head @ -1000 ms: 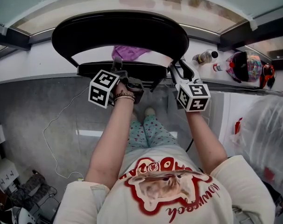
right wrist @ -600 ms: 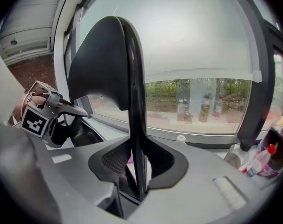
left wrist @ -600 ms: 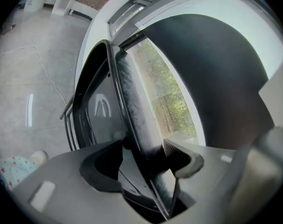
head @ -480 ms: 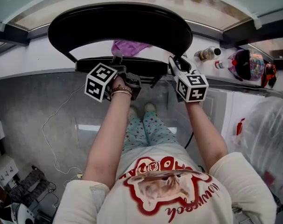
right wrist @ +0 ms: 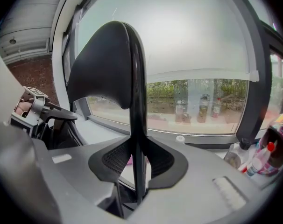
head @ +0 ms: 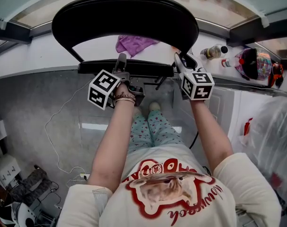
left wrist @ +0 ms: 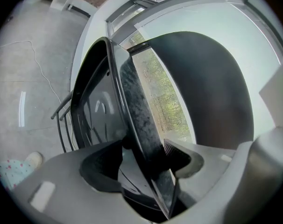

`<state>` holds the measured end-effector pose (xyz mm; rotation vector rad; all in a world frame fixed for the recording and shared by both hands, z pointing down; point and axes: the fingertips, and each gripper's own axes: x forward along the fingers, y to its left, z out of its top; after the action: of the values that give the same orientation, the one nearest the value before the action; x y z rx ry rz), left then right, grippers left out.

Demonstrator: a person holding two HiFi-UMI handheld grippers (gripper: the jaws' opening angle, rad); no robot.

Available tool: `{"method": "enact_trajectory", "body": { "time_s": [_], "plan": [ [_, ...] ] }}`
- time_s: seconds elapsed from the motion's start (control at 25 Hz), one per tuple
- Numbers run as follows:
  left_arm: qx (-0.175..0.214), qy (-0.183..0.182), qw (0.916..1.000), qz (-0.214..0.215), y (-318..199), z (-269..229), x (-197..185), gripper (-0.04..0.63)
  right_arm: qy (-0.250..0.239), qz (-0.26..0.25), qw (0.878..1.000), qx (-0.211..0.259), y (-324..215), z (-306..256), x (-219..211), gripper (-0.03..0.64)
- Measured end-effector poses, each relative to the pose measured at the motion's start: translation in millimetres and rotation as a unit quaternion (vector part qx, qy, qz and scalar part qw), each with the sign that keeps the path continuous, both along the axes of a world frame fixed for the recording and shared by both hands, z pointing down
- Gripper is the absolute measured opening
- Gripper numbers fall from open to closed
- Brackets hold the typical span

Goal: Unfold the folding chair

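While left gripper (left wrist: 148,155) clamps one chair (head: 124,18), right gripper (right wrist: 137,160) just closed on its frame

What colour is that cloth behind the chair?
Purple. The cloth shows best in the head view, through the gap in the black chair.

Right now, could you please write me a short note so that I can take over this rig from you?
Left tool: shut on the edge of the seat.
Right tool: its jaws have just been closing and are now shut on the frame tube at the chair's right side.
Folding chair: stands in front of the window. The seat looks upright, edge-on from above, so it is still folded.
Done: both grips taken.
Left: swing the seat down, probably while the right tool steadies the frame.
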<state>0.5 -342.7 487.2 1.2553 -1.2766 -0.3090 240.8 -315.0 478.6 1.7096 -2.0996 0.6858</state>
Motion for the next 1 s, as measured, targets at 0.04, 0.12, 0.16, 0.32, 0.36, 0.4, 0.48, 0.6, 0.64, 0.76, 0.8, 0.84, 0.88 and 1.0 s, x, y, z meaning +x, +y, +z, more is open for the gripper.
{"method": "enact_trajectory", "body": {
  "time_s": [0.04,0.12,0.16,0.32,0.36,0.4,0.48,0.6,0.64,0.76,0.8,0.84,0.88,1.0],
  "plan": [
    [0.003,0.002,1.0,0.002,4,-1,-1,0.285,0.0,0.0,1.0,0.001,-1,0,0,0.127],
    [0.008,0.006,0.9999,0.005,12,-1,-4,0.283,-0.001,0.002,1.0,0.002,-2,1,-1,0.127],
    [0.01,0.008,0.9999,0.007,17,-1,-5,0.281,-0.002,0.005,1.0,0.002,-1,2,-1,0.127],
    [0.008,0.014,0.9994,0.03,40,1,-9,0.268,-0.004,0.013,1.0,0.0,1,6,-1,0.127],
    [0.008,0.014,0.9993,0.033,45,2,-10,0.263,-0.005,0.014,1.0,-0.001,2,7,0,0.127],
    [0.008,0.013,0.9992,0.036,50,2,-11,0.258,-0.005,0.015,1.0,-0.002,2,8,0,0.127],
    [0.004,0.011,0.9992,0.039,60,3,-14,0.247,-0.005,0.02,1.0,-0.004,3,9,0,0.127],
    [-0.001,0.014,0.999,0.043,69,4,-17,0.235,-0.005,0.028,1.0,-0.002,5,11,-1,0.127],
    [-0.002,0.016,0.9989,0.045,73,5,-18,0.229,-0.004,0.03,1.0,-0.002,6,11,-1,0.127],
    [-0.007,0.018,0.9985,0.05,89,8,-21,0.217,-0.004,0.037,0.999,-0.005,9,14,-1,0.127],
    [-0.012,0.019,0.9985,0.051,95,10,-22,0.21,-0.004,0.04,0.999,-0.007,9,15,-1,0.127],
    [-0.018,0.021,0.9984,0.05,102,12,-24,0.2,-0.004,0.042,0.999,-0.009,11,17,-1,0.127],
    [-0.026,0.025,0.9982,0.048,110,16,-26,0.192,-0.005,0.045,0.999,-0.01,12,18,-1,0.127],
    [-0.046,0.049,0.9968,0.044,134,27,-32,0.184,-0.002,0.052,0.998,-0.019,17,24,-1,0.127]
  ]
}}
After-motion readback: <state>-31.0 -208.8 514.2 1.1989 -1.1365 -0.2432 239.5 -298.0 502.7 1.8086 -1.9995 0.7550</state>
